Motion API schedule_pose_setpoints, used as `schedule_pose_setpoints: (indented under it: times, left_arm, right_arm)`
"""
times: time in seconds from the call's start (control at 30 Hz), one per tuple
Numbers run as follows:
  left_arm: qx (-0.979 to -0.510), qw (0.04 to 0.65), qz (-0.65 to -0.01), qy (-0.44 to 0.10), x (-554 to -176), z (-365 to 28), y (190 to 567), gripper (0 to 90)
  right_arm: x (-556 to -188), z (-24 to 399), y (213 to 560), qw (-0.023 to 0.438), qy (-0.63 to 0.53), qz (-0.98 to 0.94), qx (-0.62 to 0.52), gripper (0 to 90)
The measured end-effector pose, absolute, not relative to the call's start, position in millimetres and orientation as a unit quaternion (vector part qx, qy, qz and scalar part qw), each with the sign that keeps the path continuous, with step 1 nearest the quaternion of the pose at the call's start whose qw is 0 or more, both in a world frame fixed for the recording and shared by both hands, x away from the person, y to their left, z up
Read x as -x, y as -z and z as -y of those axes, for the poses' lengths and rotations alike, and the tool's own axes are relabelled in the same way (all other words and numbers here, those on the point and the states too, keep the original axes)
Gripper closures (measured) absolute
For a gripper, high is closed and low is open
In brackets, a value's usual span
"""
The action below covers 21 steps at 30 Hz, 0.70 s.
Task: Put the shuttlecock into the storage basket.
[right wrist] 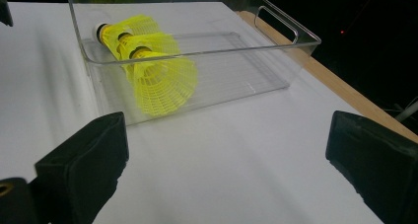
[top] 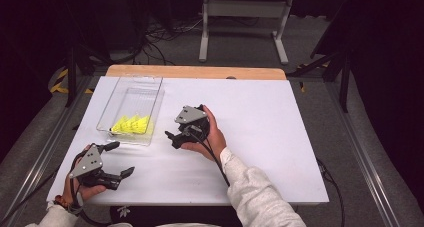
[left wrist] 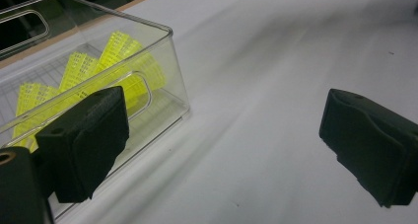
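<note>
- My right gripper (top: 170, 137) sits on the white bench (top: 260, 137), just beside the near end of the clear plastic bin (top: 131, 109); jaws stand wide, nothing between them.
- My left gripper (top: 122, 159) rests near the bench's front left corner, jaws also spread wide and empty.
- Yellow shuttlecocks (right wrist: 148, 61) lie on their sides in the bin's near end, overlapping in a row, three counted in the right gripper view.
- Bin stands at the bench's left side, its far end bare.
</note>
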State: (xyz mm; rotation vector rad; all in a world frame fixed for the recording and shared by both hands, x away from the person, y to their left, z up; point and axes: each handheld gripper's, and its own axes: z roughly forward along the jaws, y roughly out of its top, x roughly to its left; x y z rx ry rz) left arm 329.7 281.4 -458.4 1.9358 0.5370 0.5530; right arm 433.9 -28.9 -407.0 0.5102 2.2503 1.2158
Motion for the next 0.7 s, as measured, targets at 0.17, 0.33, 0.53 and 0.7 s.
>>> schedule_pose_setpoints:
  times: [0.17,0.33,0.53,0.7]
  left_arm:
    - [-0.803,0.503,-0.222,-0.229,-329.6,-281.4,458.2,5.8]
    - [-0.803,0.504,-0.222,-0.23,-329.4,-281.7,458.1,5.7]
    - [-0.802,0.505,-0.223,-0.229,-329.6,-281.5,458.3,5.7]
    - [-0.802,0.504,-0.223,-0.23,-329.7,-281.4,458.3,5.7]
  right_arm:
    - [-433.7,32.9,405.6,0.276,-0.446,-0.829,-0.195,3.7]
    - [-432.4,38.2,403.7,0.289,-0.445,-0.823,-0.201,3.9]
    - [-428.8,44.5,401.2,0.298,-0.449,-0.818,-0.202,4.3]
    - [-425.8,48.1,401.3,0.306,-0.446,-0.817,-0.199,4.4]
